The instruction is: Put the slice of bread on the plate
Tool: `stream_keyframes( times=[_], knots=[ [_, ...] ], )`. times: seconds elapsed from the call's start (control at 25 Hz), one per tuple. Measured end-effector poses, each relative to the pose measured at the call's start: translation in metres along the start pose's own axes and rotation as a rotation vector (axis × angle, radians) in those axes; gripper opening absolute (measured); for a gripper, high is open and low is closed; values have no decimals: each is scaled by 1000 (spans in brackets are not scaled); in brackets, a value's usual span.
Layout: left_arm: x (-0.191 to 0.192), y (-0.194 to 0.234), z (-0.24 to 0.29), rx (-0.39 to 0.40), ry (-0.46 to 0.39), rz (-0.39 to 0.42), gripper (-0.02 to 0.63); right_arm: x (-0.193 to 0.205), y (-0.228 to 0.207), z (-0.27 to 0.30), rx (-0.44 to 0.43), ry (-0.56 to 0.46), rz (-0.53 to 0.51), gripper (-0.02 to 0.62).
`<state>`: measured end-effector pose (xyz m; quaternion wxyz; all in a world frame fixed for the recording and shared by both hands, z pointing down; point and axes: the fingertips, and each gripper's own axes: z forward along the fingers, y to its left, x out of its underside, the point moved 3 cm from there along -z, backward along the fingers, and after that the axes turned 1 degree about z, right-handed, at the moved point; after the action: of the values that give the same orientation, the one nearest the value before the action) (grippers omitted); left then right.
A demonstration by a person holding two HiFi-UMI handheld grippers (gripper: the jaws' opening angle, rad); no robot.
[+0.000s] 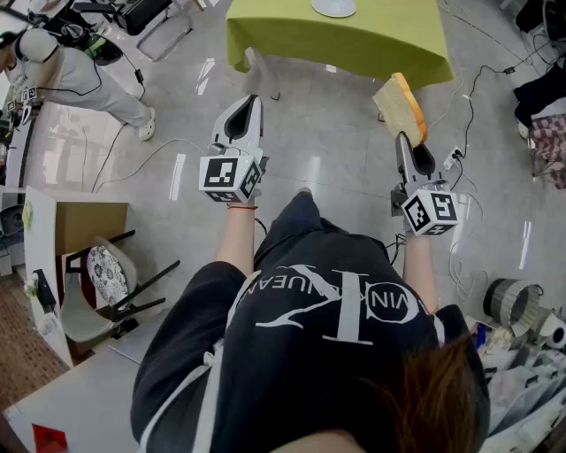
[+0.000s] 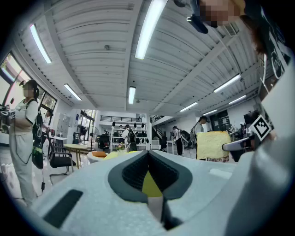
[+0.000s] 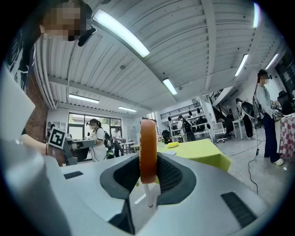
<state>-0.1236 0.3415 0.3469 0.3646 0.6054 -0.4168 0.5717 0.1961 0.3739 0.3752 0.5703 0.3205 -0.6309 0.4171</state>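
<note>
Tan slice of bread with an orange-brown crust is in the air at 1 o'clock, standing on edge, clenched in the right claw. At 11 the left claw has its tips together with nothing in it. The lime-green cloth desk is at 12, across a strip of glossy grey tile floor. The round white plate sits at the desk's far edge. Loose cables lie at 2. A person in white is at 10, and a black-framed chair at 8.
</note>
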Motion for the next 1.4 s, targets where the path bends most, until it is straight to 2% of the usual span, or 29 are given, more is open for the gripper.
stream_keyframes(
  times=[0.72, 0.88, 1.24, 1.4],
  knots=[
    [1, 6, 29, 16, 31, 24, 11, 2, -19, 27, 1, -5, 33, 91],
    [12, 24, 43, -4, 47, -9, 11, 1, -23, 51, -16, 0, 32, 91],
    [39, 75, 165, 55, 34, -81, 11, 6, -55, 161, -15, 23, 53, 92],
    [46, 83, 212, 113, 75, -82, 11, 1, -68, 201, 0, 40, 74, 92]
  ],
)
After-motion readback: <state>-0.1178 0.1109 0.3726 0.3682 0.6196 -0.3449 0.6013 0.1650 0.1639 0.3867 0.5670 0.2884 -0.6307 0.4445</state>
